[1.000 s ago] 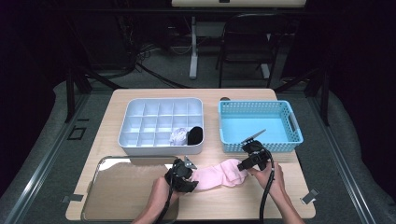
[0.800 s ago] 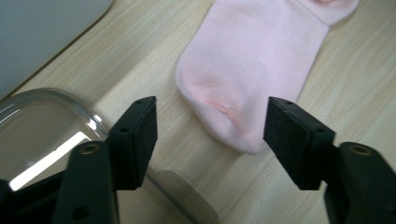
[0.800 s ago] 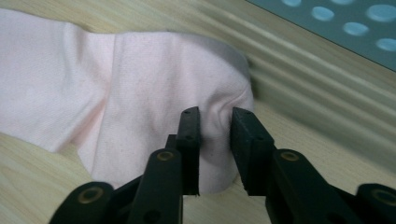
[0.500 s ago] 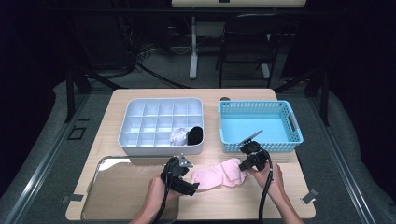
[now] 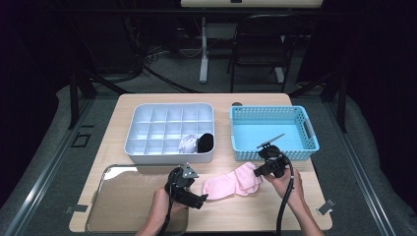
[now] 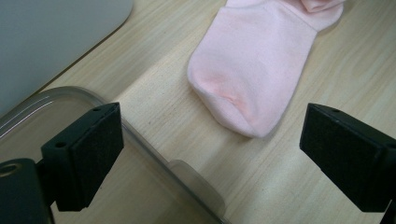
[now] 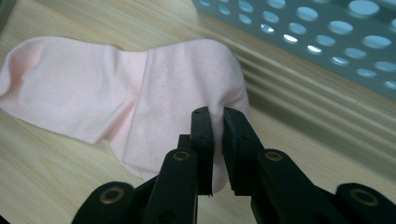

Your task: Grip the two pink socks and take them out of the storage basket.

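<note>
1. The sock (image 5: pixel 231 183), pink, lies flat on the table (image 5: pixel 123 110), in front of the blue basket (image 5: pixel 273 132) and right of the clear tray (image 5: pixel 118 196). Its long axis runs roughly left to right between our two hands, toe toward the left, cuff end toward the right.

2. Our right gripper (image 7: pixel 215 122) is clamped on the cuff end; in the right gripper view the fabric is pinched between the nearly closed jaws.

3. Our left gripper (image 5: pixel 199 200) stands just off the toe with its jaws wide apart, having just been opening. In the left gripper view the toe lies ahead, slightly beyond the line between the pads (image 6: pixel 88 154), touching neither.

4. What the next move turns on, we judge, is this: the toe points straight at the left gripper, so that hand is the nearer one for the free end, and a short advance along the sock's length would bring the toe between its jaws.

5. Farther out, the grey divided box (image 5: pixel 169 132) sits behind the tray, with a white bundle (image 5: pixel 187 143) and a dark one (image 5: pixel 205 142) in neighbouring front compartments.
</note>
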